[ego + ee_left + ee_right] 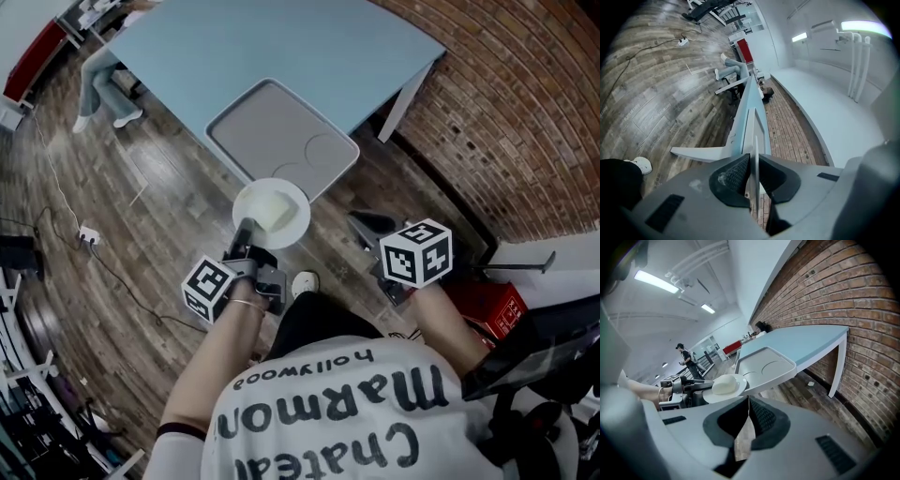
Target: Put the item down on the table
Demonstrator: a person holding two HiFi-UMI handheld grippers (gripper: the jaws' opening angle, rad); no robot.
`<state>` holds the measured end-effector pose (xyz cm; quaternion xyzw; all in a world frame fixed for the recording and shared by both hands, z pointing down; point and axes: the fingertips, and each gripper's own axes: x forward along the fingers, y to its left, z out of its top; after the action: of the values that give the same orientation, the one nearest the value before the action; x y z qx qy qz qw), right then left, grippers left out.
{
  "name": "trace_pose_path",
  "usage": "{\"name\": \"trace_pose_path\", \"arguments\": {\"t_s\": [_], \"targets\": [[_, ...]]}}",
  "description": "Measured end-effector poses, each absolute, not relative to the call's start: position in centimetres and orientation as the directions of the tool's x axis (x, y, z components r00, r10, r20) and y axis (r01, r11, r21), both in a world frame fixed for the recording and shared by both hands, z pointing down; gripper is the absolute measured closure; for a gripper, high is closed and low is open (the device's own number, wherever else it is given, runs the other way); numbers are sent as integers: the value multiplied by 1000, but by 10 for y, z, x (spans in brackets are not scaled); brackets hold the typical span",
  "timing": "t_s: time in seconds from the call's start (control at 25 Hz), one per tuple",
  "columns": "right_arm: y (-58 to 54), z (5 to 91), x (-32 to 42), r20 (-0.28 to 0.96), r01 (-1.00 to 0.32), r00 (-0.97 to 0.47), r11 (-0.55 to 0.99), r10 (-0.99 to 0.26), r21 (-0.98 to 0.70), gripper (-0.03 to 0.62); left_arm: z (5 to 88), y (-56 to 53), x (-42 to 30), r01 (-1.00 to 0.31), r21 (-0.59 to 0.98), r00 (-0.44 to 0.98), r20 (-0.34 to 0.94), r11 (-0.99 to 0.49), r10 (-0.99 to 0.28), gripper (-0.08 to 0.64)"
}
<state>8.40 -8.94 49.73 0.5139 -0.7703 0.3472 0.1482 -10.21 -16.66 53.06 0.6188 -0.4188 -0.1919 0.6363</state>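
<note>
A white plate [272,212] carries a pale rounded lump [270,208]. My left gripper [246,231] is shut on the plate's near rim and holds it in the air, just short of the table's front edge. In the left gripper view the plate [755,152] shows edge-on as a thin line between the closed jaws [753,163]. Ahead lies a grey tray [281,136] on the light blue table [234,47]. My right gripper [364,225] hangs to the plate's right, shut and empty [749,401]; from there the plate [723,391] and tray [764,365] are in sight.
A brick wall [506,103] runs along the right. A seated person's legs [98,84] are at the table's far left. A cable and power strip [87,234] lie on the wooden floor. A red box [495,305] sits at my right. A person [686,357] stands far off.
</note>
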Motion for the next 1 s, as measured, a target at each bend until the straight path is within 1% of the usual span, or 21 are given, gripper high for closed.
{"name": "trace_pose_path", "arguments": {"t_s": [0.6, 0.76, 1.0], "targets": [[-124, 523, 95, 578, -868, -463, 211, -672, -450, 581, 545, -204, -76, -343, 918, 556, 369, 199, -745, 531], [-132, 522, 89, 585, -868, -467, 216, -663, -447, 581, 545, -210, -79, -379, 904, 562, 393, 196, -728, 531], [-148, 514, 91, 581, -877, -448, 206, -679, -435, 581, 547, -220, -75, -383, 903, 585, 401, 196, -705, 531]]}}
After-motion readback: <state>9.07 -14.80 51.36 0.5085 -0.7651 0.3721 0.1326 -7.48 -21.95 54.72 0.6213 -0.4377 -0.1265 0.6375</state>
